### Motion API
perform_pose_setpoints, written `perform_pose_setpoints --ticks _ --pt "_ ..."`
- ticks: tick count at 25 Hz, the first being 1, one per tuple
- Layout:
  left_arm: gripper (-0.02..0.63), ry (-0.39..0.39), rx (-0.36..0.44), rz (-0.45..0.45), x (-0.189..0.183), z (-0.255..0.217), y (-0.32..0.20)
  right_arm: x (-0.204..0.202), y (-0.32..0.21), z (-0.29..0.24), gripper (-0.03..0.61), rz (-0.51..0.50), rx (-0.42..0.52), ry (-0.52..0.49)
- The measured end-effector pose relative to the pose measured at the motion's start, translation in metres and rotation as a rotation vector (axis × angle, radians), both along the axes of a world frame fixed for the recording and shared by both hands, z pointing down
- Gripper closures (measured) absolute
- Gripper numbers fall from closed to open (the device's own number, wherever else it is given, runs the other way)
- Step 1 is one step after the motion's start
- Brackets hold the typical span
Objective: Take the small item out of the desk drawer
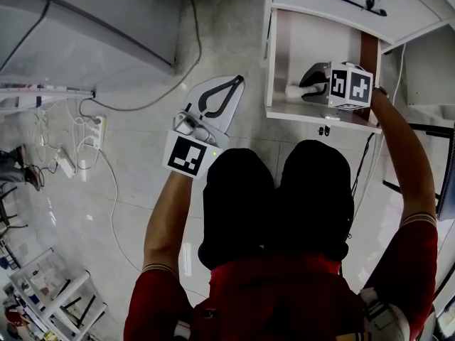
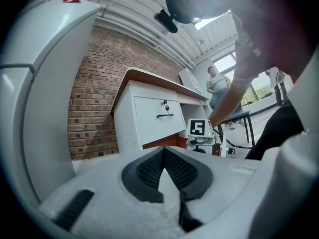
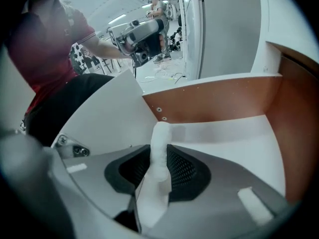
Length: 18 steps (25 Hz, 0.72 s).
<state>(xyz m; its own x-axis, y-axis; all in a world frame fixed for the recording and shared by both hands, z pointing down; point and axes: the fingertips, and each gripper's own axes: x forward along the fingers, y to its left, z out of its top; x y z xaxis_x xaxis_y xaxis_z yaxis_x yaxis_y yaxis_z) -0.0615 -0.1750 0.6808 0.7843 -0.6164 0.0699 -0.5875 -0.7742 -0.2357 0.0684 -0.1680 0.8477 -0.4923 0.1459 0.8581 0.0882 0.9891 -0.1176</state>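
The desk's lower drawer (image 1: 318, 116) stands pulled open at the upper right of the head view. My right gripper (image 1: 297, 91) reaches into it, shut on a small white item (image 1: 291, 91). In the right gripper view that white, elongated item (image 3: 160, 142) stands pinched between the dark pads of the right gripper (image 3: 162, 158), over the drawer's white floor (image 3: 234, 138). My left gripper (image 1: 237, 82) hangs over the tiled floor left of the desk with its jaws together and nothing in them. The left gripper (image 2: 163, 152) faces the white desk (image 2: 149, 114).
Above the open drawer is a shut drawer with a black handle (image 1: 357, 4). A large white appliance (image 1: 85, 27) stands at the upper left. A power strip and cables (image 1: 67, 163) lie on the floor, a white rack (image 1: 50, 290) at lower left. A person (image 2: 217, 82) stands far behind the desk.
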Motion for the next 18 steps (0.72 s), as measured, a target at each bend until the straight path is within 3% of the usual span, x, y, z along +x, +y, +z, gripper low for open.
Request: perform_pose_setpoints --ticks 10,18 --pt "0.611 -0.008 -0.037 0.015 0.012 -0.059 0.001 0.000 -0.006 -0.073 0.462 0.056 0.063 -0.078" --pt "0.611 0.023 -0.102 0.003 0.020 -0.127 0.003 -0.007 -0.001 -0.164 0.462 0.180 0.112 -0.226"
